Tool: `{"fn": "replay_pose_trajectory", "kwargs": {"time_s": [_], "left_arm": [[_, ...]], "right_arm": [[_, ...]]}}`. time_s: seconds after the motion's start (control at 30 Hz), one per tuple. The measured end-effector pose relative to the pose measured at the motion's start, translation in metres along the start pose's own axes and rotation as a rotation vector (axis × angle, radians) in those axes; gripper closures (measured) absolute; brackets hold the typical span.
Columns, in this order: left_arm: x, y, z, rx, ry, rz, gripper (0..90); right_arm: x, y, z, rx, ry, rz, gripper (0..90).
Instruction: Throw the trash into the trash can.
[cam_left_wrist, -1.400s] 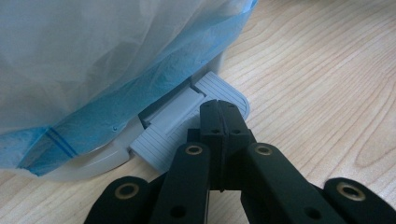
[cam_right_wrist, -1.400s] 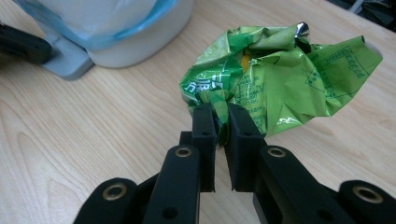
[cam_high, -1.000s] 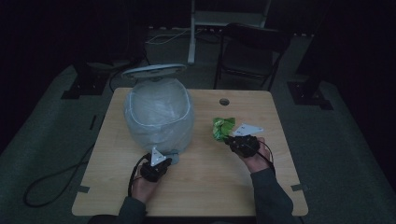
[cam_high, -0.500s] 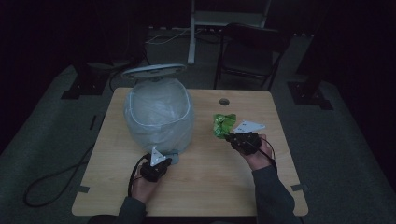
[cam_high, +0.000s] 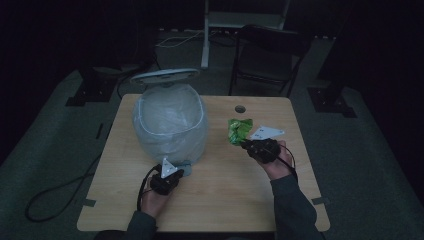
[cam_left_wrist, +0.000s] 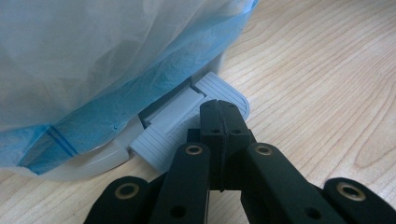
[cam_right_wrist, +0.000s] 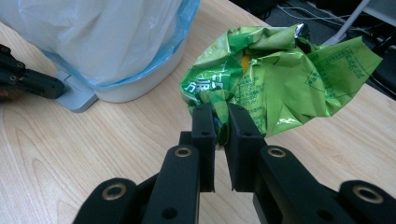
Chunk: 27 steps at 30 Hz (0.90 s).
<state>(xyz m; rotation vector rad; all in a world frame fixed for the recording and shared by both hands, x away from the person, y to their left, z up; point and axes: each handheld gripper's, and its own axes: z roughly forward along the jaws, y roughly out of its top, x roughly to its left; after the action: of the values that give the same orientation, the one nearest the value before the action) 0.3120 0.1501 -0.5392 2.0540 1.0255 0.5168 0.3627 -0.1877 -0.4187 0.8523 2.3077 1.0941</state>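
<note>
Left gripper (cam_left_wrist: 219, 112): jaws pressed together, empty, tips down on the pedal (cam_left_wrist: 187, 126) at the bin (cam_high: 170, 127) base, likely to keep the lid (cam_high: 165, 75) up. Right gripper (cam_right_wrist: 217, 116): pinching a fold of the green wrapper (cam_right_wrist: 280, 79), crumpled bulk just past the tips, held above the table (cam_right_wrist: 70, 154), bin farther off to their left, probably awaiting the drop.
</note>
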Motion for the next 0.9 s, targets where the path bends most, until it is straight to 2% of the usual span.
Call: {"fn": "replay_pose_trajectory", "kwargs": {"time_s": [0.27, 0.9], "left_arm": [[0.0, 0.0, 0.0, 0.002, -0.003, -0.003, 90.0], [0.0, 0.0, 0.0, 0.003, -0.004, -0.004, 90.0]], "right_arm": [[0.0, 0.008, -0.003, -0.007, 0.006, -0.007, 82.4], [0.002, 0.031, -0.013, -0.019, 0.0, -0.065, 82.4]]}}
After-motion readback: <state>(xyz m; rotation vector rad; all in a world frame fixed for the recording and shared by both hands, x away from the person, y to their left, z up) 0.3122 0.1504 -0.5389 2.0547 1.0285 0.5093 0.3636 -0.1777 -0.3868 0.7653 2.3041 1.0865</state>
